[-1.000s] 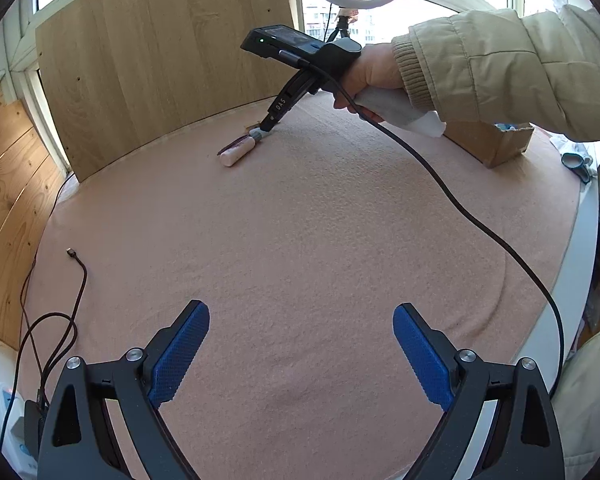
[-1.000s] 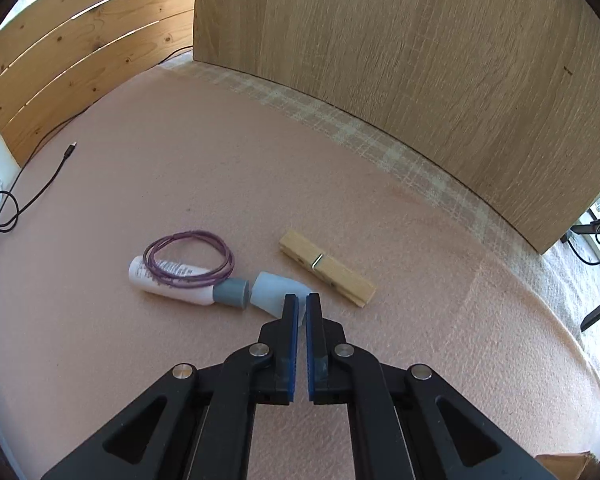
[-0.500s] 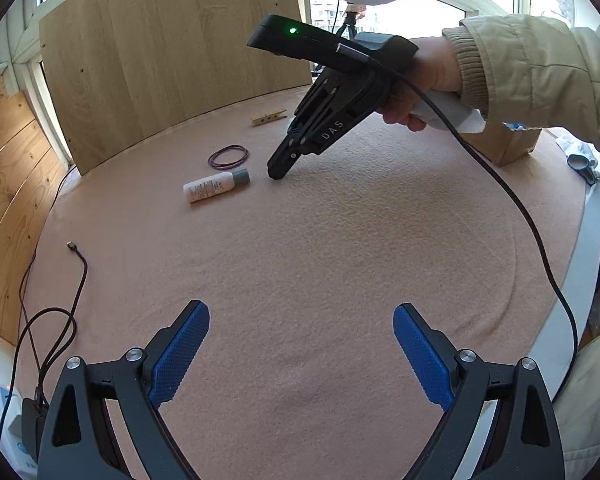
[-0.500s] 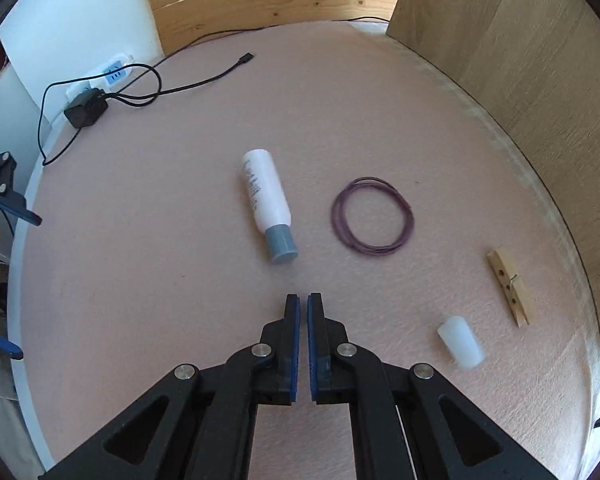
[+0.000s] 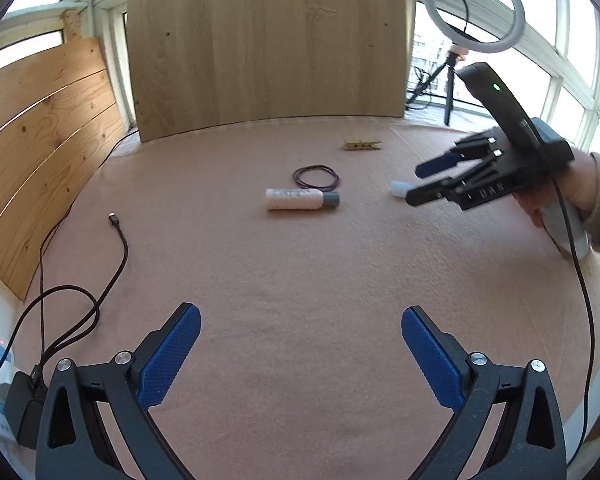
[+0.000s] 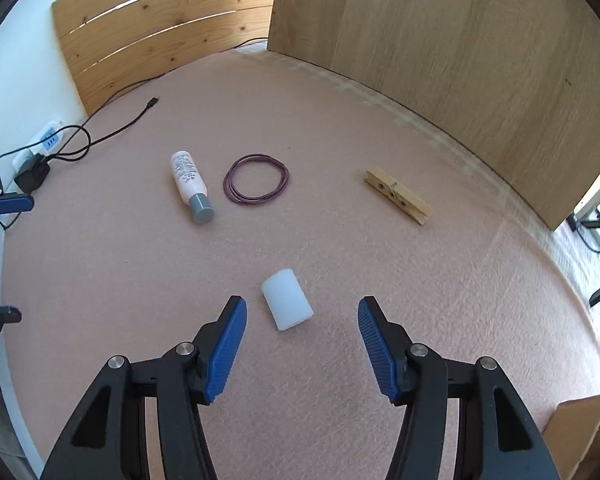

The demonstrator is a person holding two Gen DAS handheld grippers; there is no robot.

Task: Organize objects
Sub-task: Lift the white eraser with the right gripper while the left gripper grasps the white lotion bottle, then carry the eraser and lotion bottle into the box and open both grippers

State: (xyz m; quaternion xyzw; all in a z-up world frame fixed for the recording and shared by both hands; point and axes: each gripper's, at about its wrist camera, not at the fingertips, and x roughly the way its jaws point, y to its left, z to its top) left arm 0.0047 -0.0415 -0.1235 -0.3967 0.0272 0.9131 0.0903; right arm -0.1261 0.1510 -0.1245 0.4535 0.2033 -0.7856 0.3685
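Bright daylight from windows [image 5: 572,92] beyond the right tongs [image 5: 420,184], themselves motion-blurred; soft shadows, glare on glass, fisheye bending and dark corners.

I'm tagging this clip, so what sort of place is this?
Probably an enclosed balcony or sunroom at home, set up for recording: windows wrap around, a ring light stands on a tripod, and a table under pink cloth is backed by wooden boards.

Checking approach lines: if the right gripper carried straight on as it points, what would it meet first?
Probably the white cap, lying just ahead of the right gripper, whose jaws have just been opening with nothing between them.
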